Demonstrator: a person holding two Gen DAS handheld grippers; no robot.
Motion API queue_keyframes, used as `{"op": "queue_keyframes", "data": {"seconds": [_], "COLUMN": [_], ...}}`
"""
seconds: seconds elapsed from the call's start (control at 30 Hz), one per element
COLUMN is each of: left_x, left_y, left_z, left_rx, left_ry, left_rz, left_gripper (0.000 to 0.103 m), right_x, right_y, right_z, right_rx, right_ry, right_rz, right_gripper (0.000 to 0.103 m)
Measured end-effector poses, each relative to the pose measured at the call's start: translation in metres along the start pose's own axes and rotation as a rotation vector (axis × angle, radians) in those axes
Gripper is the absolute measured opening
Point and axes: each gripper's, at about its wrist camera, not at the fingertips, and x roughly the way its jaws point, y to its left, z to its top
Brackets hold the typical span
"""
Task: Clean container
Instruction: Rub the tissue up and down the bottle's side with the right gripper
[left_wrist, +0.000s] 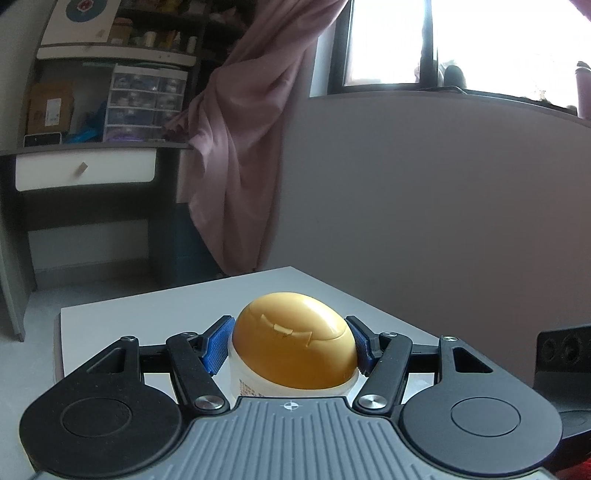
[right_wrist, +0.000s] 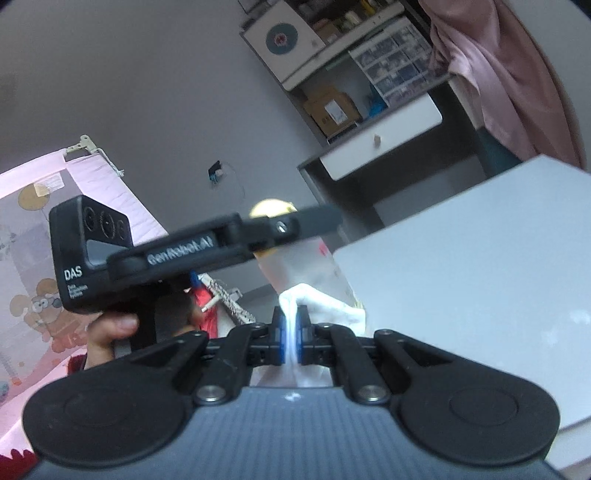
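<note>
Left gripper (left_wrist: 291, 343) is clamping the yellow-capped container (left_wrist: 295, 332), its base hidden; right gripper (right_wrist: 291, 332) is pinching what looks like a white cloth (right_wrist: 325, 306).

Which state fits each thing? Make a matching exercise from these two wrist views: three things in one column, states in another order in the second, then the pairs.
Things:
1. left gripper
2. right gripper
3. table

States:
A. pinching a white cloth
B. white, nothing resting on its visible top
C. clamped on a white container below its yellow cap

Pairs: 1-C, 2-A, 3-B
</note>
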Motion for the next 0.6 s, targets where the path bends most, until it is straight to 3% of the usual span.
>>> {"op": "queue_keyframes", "data": {"seconds": [0.4,0.6], "left_x": [0.011,0.013], "left_y": [-0.011,-0.012], "left_z": [0.002,0.002], "left_rx": [0.006,0.007], "left_ry": [0.000,-0.002], "left_rz": [0.009,0.007], "left_gripper": [0.064,0.064], "right_x": [0.005,-0.005], "right_y": [-0.005,0.011], "right_z": [-0.009,0.005], "right_rx": [0.016,-0.045], "right_ry": [0.085,0.008], "right_rz": [-0.069,-0.044], "right_gripper": [0.006,0.006]}}
